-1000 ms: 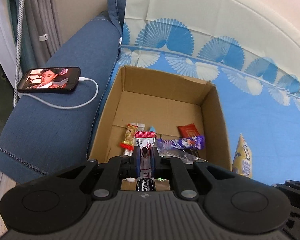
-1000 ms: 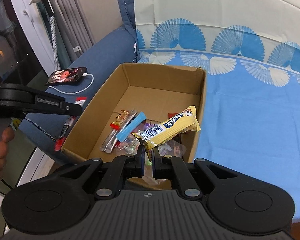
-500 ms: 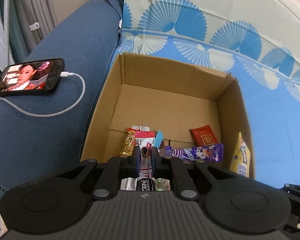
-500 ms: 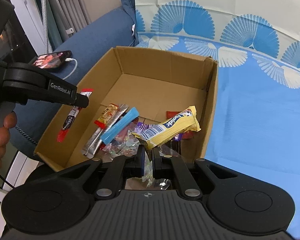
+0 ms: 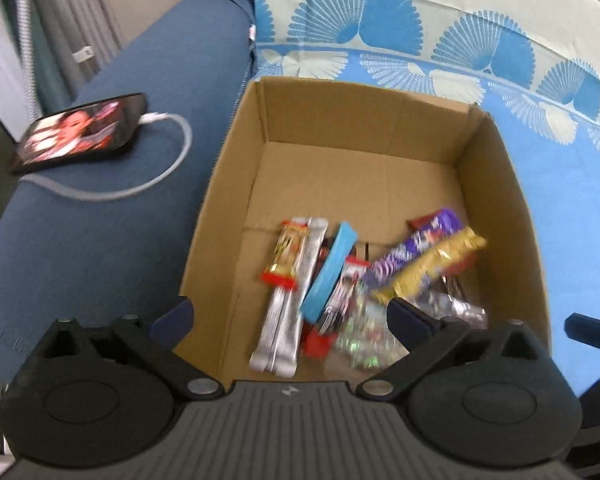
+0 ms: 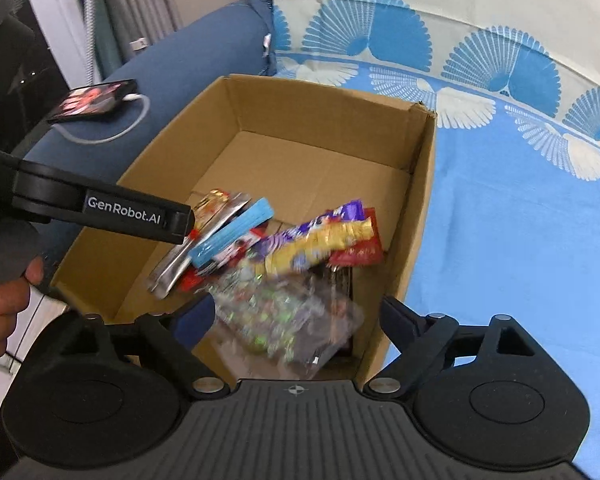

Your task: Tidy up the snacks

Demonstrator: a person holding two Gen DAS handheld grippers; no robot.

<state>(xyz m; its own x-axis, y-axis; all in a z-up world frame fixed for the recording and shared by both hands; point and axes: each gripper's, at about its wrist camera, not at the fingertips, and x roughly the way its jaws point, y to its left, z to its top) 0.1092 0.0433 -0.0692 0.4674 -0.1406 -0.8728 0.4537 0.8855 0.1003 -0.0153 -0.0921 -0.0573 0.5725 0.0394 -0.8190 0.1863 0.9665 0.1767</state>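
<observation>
Both claws are hovering wide open and empty over the near end of the snack box.

The left gripper [image 5: 290, 312] and right gripper [image 6: 298, 306] are gaping over the cardboard box [image 5: 496, 184]; beyond their tips the snacks [image 5: 340, 268] are lying heaped, the yellow bar [image 6: 320, 242] pointing away rightward, nearer the right claw.

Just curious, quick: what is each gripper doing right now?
Left gripper: open, holding nothing, above the cardboard box.
Right gripper: open, holding nothing.
</observation>
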